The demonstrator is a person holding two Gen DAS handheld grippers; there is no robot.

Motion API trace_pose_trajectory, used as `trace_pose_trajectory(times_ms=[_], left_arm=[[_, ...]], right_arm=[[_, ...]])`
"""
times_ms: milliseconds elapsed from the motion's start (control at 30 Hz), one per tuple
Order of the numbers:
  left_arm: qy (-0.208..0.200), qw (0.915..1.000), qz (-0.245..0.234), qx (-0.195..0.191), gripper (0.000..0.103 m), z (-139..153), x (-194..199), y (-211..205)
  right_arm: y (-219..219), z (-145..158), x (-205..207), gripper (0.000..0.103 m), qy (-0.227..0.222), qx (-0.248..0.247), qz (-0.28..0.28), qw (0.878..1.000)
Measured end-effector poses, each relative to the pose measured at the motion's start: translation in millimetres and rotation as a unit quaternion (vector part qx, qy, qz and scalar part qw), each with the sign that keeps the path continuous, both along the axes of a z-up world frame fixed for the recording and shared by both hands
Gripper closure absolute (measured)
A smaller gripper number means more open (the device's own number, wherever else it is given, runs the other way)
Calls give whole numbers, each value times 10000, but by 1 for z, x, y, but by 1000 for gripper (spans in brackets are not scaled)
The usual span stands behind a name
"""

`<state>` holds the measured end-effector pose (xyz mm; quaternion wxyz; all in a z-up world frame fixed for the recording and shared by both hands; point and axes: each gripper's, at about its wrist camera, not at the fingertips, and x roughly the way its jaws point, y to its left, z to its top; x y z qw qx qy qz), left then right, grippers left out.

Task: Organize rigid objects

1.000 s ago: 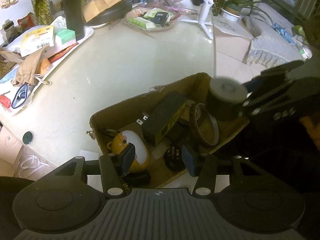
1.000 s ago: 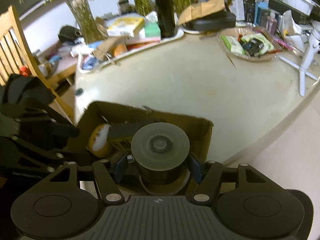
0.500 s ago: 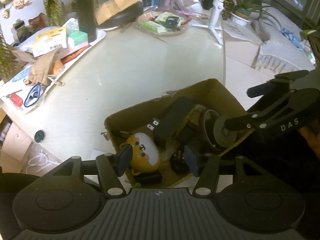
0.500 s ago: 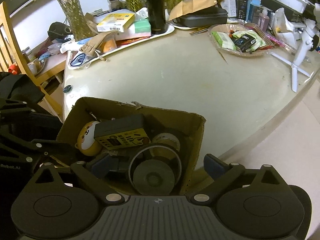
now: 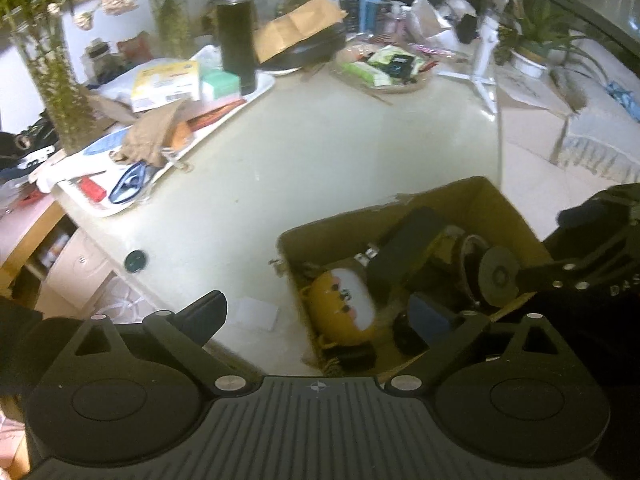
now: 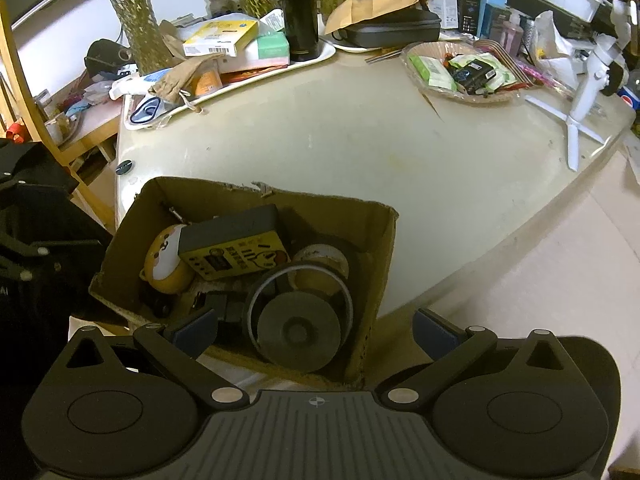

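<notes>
Right wrist view: we see our right gripper wide open, empty; our left gripper opening, empty, above the cardboard box

Small black items under yellow toy in cardboard box: unidentifiable; left-wrist view blurred.

A lived-in home — cluttered table, flower vases, wooden chair.

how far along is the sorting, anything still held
Done: the grey disc, yellow round toy and yellow-black box lie in the cardboard box. In hand: nothing; right gripper open, left gripper jaws opening, empty. Left: none loose nearby.
</notes>
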<state>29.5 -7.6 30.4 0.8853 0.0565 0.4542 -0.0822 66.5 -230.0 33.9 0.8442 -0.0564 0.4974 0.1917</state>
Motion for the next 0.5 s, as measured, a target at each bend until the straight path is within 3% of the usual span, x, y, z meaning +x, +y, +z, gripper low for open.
trace_pose_trajectory(times_ms=[100,500], left_arm=[[1,9998,12,220,0,-2,-4,1],[283,9988,-57,405,0,-19,-18,3]], right_arm=[[-1,-1,-5,0,-2,-30,13,10000],[-7,-7,-20,0,56,19,31,10000]])
